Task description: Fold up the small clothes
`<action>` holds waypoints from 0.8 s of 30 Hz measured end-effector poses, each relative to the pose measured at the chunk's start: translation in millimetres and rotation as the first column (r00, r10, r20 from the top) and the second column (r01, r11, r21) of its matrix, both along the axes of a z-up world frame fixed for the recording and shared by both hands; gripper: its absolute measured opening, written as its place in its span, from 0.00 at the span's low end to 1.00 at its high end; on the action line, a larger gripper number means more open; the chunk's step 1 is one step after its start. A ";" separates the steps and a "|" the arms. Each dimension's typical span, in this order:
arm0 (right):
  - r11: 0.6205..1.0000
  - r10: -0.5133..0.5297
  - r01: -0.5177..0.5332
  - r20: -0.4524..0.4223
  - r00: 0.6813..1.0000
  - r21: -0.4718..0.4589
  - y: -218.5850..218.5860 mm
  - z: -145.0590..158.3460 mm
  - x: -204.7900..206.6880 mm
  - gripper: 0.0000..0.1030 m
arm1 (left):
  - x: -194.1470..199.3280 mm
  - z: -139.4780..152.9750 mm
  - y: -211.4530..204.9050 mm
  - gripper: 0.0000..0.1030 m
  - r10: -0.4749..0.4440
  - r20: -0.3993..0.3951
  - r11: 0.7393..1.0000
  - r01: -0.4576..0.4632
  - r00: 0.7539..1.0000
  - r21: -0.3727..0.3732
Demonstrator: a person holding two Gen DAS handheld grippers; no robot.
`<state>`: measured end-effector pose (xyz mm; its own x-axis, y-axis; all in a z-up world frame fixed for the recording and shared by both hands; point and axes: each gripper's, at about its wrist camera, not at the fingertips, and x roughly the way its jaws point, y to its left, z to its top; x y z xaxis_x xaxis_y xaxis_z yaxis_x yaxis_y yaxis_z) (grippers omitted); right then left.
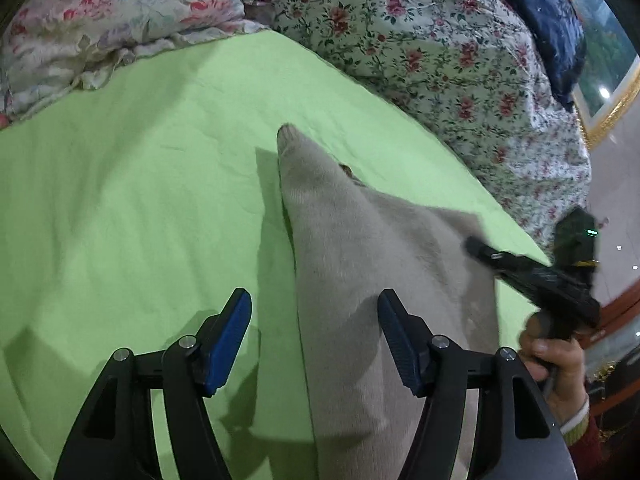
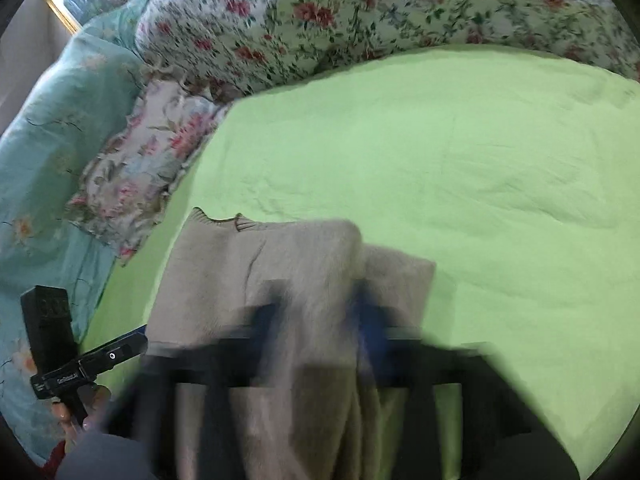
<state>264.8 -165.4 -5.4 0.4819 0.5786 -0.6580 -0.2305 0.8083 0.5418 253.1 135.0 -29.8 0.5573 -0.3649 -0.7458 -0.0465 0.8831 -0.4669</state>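
Sweater (image 1: 360, 248), beige, lies on the bed's green sheet (image 1: 140, 200) near its right edge; wide bare sheet leftward. Left gripper (image 1: 314, 336) fingers spread, empty. Right gripper (image 2: 320, 320) fingers pinching sweater.

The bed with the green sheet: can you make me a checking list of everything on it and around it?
Surface: green sheet spread on the bed, lightly creased.
Job's things: one beige knit sweater, partly folded, ribbed collar at the far end in the right wrist view.
Clutter: nothing seen on the sheet besides the sweater.
Grippers: left gripper open, one of its fingers over the sweater, the other over bare sheet; right gripper shut, its tip at the sweater's edge, blurred in its own view; whether it pinches cloth is unclear.
Cables: nothing seen.
Surroundings: floral quilt, floral pillow, turquoise bedding, gold-framed picture.
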 end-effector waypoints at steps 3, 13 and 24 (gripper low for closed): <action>0.990 -0.086 0.074 0.100 0.991 0.117 -33.3 20.4 -17.0 0.08 | 2.6 4.3 -12.1 0.60 -0.012 0.023 0.999 0.011 1.000 0.046; 0.985 -0.110 0.122 -0.102 0.989 0.119 -50.2 -38.8 -5.4 0.16 | 7.1 1.4 -44.5 0.63 -0.044 -0.015 0.966 0.046 0.999 0.255; 0.979 -0.127 0.128 -0.012 0.992 0.160 -71.1 14.2 -123.0 0.55 | -149.4 20.6 -35.2 0.62 -0.076 0.057 0.960 0.058 0.995 0.276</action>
<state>141.8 -236.5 8.8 0.5572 0.6103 -0.5631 -0.1300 0.7339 0.6667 103.7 99.8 -9.1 0.5901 -0.1907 -0.7845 0.0402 0.9774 -0.2073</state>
